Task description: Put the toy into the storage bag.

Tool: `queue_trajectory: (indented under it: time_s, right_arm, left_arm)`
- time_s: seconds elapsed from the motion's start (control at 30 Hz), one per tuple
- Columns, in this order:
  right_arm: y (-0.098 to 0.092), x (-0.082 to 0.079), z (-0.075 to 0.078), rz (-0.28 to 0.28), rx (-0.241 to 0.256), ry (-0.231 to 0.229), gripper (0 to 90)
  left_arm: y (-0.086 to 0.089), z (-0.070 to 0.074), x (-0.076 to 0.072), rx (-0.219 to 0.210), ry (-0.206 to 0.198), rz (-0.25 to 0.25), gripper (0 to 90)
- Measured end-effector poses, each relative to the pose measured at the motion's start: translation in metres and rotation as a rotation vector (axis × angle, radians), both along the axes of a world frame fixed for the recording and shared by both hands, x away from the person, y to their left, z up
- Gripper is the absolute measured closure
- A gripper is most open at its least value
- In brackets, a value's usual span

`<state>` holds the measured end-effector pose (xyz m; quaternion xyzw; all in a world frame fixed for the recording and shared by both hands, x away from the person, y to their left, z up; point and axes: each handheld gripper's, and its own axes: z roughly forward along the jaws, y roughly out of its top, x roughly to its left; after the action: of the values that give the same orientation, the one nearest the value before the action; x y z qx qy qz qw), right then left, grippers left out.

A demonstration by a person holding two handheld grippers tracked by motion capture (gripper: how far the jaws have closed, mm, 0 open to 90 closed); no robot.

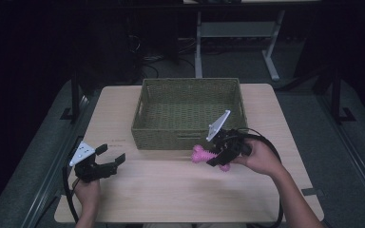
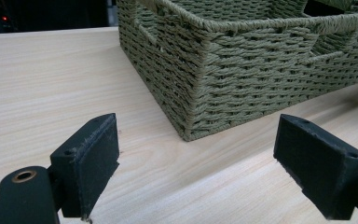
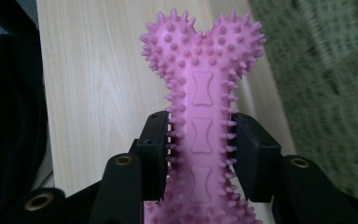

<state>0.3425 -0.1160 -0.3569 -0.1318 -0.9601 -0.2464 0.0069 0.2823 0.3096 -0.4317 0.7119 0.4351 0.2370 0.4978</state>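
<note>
Pink and studded all over, the spiked bone toy (image 3: 200,116) sits clamped by its shaft between the fingers (image 3: 156,154) of the right gripper (image 1: 221,153), its knobbed head pointing away from the camera over the pale tabletop (image 3: 98,93). From above, the toy juts out to the left of that gripper, just in front of the near wall of the green woven basket (image 1: 185,137), and it looks lifted rather than resting, though how far it clears the wood cannot be told. The basket appears empty. The left gripper (image 1: 105,156) hovers near the table's near-left edge, well apart from the toy, fingers (image 2: 91,161) spread wide with nothing between them and aimed at the basket's near corner (image 2: 193,126). If the toy is meant for the basket, the main risk is the grip itself: the pads press on soft nubs along a narrow shaft, so the toy could twist or slide out when the hand tilts. The long head also sticks out well past the fingers, so lifting it over too low could catch the woven rim and knock the toy loose or push the light basket back.
</note>
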Motion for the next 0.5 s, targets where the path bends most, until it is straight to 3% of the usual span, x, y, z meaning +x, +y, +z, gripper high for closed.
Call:
queue_trajectory:
  time_s: [0.27, 0.5]
  right_arm:
    - [-0.006, 0.014, 0.021, -0.002, 0.031, -0.006, 58.1]
    - [-0.004, 0.024, 0.032, 0.000, 0.022, -0.007, 58.1]
  left_arm:
    - [-0.002, -0.001, 0.001, 0.011, 0.005, -0.001, 13.6]
    - [-0.002, -0.001, 0.001, 0.012, 0.004, 0.002, 13.6]
